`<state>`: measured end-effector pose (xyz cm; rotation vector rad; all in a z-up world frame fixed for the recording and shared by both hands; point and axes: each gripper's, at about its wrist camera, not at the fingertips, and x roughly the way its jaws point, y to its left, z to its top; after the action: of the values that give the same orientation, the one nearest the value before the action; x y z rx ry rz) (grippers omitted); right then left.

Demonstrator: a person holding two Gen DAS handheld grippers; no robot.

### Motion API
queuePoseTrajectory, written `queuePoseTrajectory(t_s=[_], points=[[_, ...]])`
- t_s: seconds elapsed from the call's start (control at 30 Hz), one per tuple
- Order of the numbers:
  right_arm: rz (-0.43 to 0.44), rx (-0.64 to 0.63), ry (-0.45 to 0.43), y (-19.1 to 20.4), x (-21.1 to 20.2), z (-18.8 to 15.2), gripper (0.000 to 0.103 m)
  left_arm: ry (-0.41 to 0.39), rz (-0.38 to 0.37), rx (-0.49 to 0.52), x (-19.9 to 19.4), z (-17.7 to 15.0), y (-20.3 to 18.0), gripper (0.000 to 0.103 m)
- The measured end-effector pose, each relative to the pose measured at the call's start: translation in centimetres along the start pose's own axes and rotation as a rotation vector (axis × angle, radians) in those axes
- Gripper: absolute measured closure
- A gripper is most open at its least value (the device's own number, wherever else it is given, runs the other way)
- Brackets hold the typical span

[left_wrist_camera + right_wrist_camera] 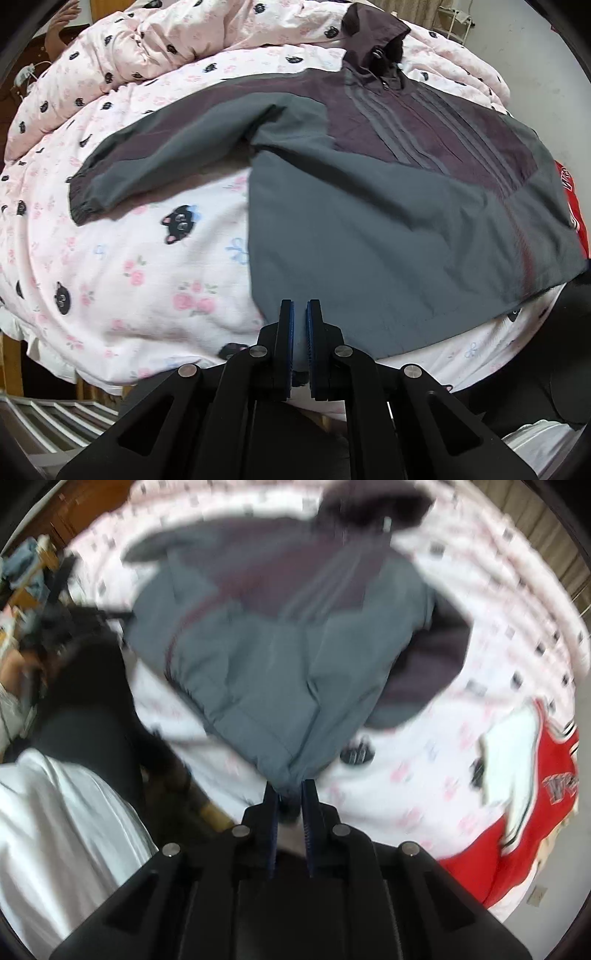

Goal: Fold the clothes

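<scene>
A grey and dark purple hooded jacket (369,221) lies front up on a pink cat-print bed cover (147,277), hood (373,33) at the far end. One sleeve (166,147) stretches out to the left. My left gripper (300,306) is shut just over the jacket's near left hem corner, and I see no cloth between its pads. In the blurred right wrist view, my right gripper (290,788) is shut on a bunched corner of the jacket (277,646) hem, and the cloth rises in folds toward it. The other sleeve (424,672) lies crumpled at the right.
A red and white jersey (528,794) lies on the bed cover (406,775) to the right of the jacket; its edge (576,206) shows at the far right. A person's white clothing (55,830) and dark sleeve (85,701) fill the left. A rumpled quilt (129,48) lies at the far left.
</scene>
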<state>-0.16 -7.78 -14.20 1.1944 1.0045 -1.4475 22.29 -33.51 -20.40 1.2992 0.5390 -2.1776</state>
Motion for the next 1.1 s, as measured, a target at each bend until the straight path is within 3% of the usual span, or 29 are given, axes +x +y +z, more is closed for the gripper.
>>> queuePoseTrajectory(t_s=[0.03,0.1,0.17,0.27,0.37,0.63,0.67,0.7,0.73,0.77,0.87,0.97,1.1], points=[[0.012,0.019,0.001,-0.6,0.5,-0.2,0.088,0.001,0.000,-0.006,0.0,0.0,0.2,0.098],[0.043,0.091,-0.045,-2.6,0.2,-0.5,0.065,0.002,0.003,-0.014,0.0,-0.1,0.6,0.098],[0.072,0.166,-0.097,-4.7,-0.1,-0.8,0.058,-0.001,0.000,-0.022,0.1,-0.2,0.8,0.098],[0.088,0.306,-0.185,-8.8,-0.7,-1.0,0.058,-0.014,-0.015,-0.022,-0.2,-0.1,0.4,0.098],[0.157,0.436,-0.250,-12.6,-0.3,-0.7,0.058,-0.032,-0.029,-0.006,-0.1,0.7,-0.7,0.098],[0.257,0.546,-0.251,-16.2,5.0,2.0,0.058,-0.069,-0.082,0.029,0.3,3.2,-3.3,0.098],[0.261,0.553,-0.247,-16.2,5.6,2.2,0.059,-0.068,-0.085,0.032,0.5,3.4,-3.6,0.098],[0.272,0.556,-0.244,-16.2,6.1,2.4,0.067,-0.067,-0.087,0.035,0.7,3.6,-3.9,0.098],[0.286,0.559,-0.240,-16.4,6.7,2.8,0.077,-0.066,-0.090,0.037,0.8,3.8,-4.2,0.098],[0.297,0.552,-0.240,-16.4,7.1,3.1,0.096,-0.060,-0.092,0.036,1.1,3.9,-4.3,0.098],[0.263,0.511,-0.247,-16.2,6.2,3.7,0.099,-0.041,-0.099,0.032,1.8,4.2,-4.5,0.097],[0.163,0.451,-0.283,-16.1,3.0,4.2,0.100,-0.027,-0.098,0.030,2.4,4.0,-4.7,0.097],[-0.142,0.317,-0.360,-15.5,-3.0,4.9,0.100,-0.020,-0.098,0.029,2.7,4.0,-4.7,0.097]])
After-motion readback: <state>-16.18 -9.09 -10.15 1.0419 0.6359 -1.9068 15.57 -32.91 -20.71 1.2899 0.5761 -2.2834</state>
